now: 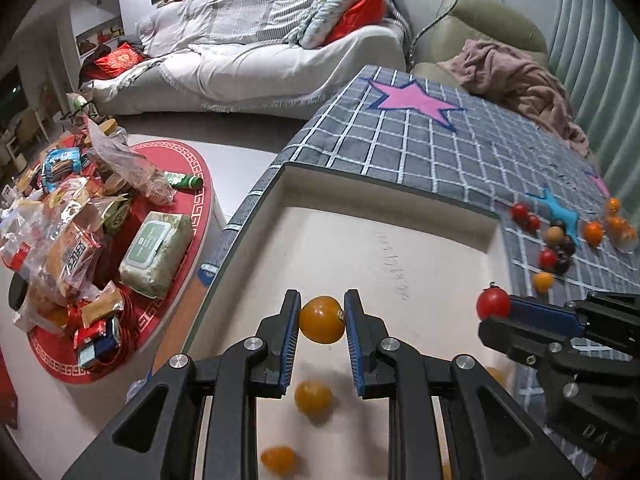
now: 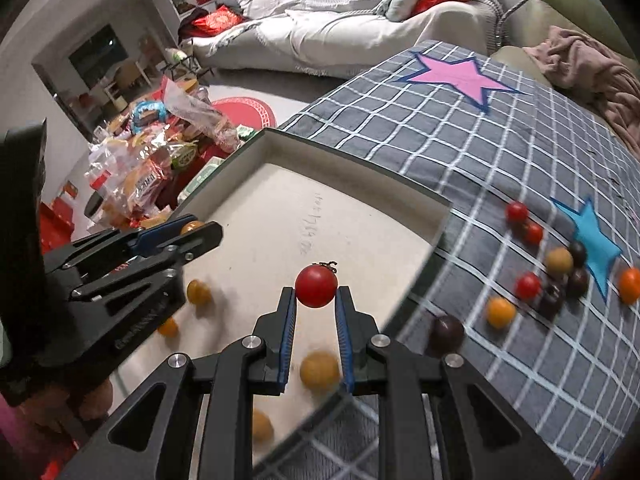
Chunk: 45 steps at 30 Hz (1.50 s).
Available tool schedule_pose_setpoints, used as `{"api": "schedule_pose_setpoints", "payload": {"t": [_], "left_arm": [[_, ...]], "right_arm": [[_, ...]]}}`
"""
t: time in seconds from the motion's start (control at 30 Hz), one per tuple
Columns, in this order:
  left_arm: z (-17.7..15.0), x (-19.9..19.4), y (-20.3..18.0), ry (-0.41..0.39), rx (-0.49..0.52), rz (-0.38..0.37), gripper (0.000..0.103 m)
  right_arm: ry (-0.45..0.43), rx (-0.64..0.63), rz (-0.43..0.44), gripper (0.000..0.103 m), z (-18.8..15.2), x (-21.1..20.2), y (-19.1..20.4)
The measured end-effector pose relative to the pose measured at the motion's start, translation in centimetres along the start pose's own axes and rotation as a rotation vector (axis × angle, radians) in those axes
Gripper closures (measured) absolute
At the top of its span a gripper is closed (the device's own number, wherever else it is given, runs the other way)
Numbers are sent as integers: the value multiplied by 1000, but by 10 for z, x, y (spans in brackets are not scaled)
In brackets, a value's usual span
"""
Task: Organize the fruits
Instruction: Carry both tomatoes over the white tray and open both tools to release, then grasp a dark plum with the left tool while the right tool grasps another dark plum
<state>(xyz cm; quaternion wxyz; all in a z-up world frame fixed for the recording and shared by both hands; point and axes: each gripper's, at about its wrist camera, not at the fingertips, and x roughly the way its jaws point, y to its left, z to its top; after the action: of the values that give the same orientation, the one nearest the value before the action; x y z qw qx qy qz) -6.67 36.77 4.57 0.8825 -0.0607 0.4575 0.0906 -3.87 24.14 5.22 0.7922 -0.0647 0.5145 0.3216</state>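
Observation:
My left gripper [image 1: 322, 318] is shut on an orange cherry tomato [image 1: 322, 320] and holds it above the cream tray [image 1: 384, 200]. My right gripper [image 2: 316, 292] is shut on a red cherry tomato [image 2: 316, 286], also above the tray [image 2: 360, 168]; it shows at the right of the left wrist view [image 1: 494, 305]. Orange tomatoes [image 1: 313, 399] lie in the tray below, blurred. Several red, orange and dark tomatoes [image 2: 528, 286] lie loose on the checked blanket [image 2: 500, 152] to the right of the tray.
A red round table [image 1: 176, 208] with snack bags and a wet-wipe pack [image 1: 156, 254] stands to the left, lower than the tray. A white sofa [image 1: 260, 60] is behind. A pink throw [image 1: 520, 80] lies at the blanket's far right.

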Motion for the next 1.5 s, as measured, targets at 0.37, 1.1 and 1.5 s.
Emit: {"api": "schedule_pose_setpoints", "payload": {"t": [0.37,1.1,1.5], "left_arm": [[0,35,-4,85,27,22,79],[-7,-11,4,20,-36,13,28],[-38,-55,-91,20,121,-139,28]], "right_arm": [[60,-74,-60,81,3,42,4],[-47,-50,-96,12,-17,-25,-8],[-2,256,-143,4,-106,-65,-109]]}}
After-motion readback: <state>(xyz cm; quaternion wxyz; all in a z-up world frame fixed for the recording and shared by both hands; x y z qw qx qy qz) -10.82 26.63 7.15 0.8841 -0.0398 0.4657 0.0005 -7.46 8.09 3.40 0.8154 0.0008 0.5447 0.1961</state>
